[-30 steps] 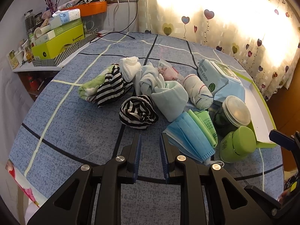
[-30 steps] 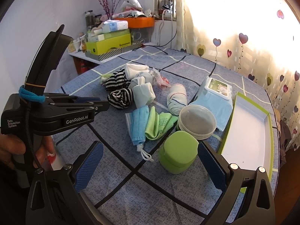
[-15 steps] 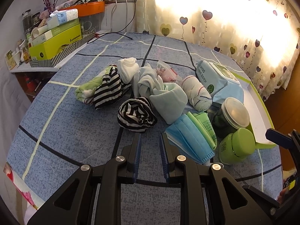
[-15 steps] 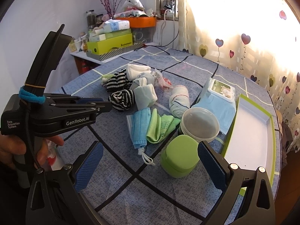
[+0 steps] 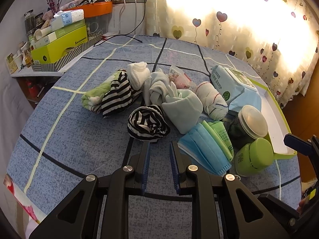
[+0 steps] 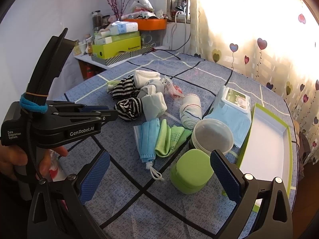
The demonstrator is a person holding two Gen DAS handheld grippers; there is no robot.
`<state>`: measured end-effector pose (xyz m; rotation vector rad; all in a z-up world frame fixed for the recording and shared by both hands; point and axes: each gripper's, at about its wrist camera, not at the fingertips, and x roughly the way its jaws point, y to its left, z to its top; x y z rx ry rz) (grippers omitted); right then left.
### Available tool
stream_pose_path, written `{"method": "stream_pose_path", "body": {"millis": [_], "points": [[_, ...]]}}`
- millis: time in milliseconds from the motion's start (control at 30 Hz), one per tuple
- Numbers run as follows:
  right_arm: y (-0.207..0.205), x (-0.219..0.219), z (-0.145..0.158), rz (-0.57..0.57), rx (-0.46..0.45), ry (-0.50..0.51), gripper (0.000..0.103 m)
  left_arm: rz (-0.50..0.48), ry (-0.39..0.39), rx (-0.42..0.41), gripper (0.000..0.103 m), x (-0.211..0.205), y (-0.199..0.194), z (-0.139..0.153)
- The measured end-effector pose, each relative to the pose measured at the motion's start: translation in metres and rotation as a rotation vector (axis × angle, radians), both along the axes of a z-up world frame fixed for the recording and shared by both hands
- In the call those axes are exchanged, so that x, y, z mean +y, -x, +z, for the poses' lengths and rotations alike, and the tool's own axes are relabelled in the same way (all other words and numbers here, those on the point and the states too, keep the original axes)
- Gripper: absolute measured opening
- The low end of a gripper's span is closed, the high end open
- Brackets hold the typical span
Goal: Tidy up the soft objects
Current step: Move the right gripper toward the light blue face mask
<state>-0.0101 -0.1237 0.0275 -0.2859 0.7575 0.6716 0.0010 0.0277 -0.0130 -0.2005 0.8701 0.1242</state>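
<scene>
A heap of soft things lies mid-table: a striped sock ball, a striped cloth, a white sock, a mint sock roll, a white rolled sock, and a blue face mask beside a green cloth. My left gripper hovers just short of the striped ball, jaws narrowly apart with nothing between them. In the right wrist view my right gripper stands wide open above the mask's near end, empty. The left gripper shows there too, held by a hand.
A wet-wipes pack, a clear-lidded jar and a green round container crowd the right side next to a green-rimmed white tray. Boxes and bottles fill a shelf at back left. A heart-print curtain hangs behind.
</scene>
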Motion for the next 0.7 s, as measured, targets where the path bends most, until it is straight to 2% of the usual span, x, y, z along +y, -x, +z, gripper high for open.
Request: {"method": "stream_pose_path", "body": {"millis": [700], "points": [[-0.0027, 0.0065, 0.0010, 0.003, -0.003, 0.004, 0.102, -0.001, 0.030, -0.004, 0.021, 0.0068, -0.0012, -0.0004]]}}
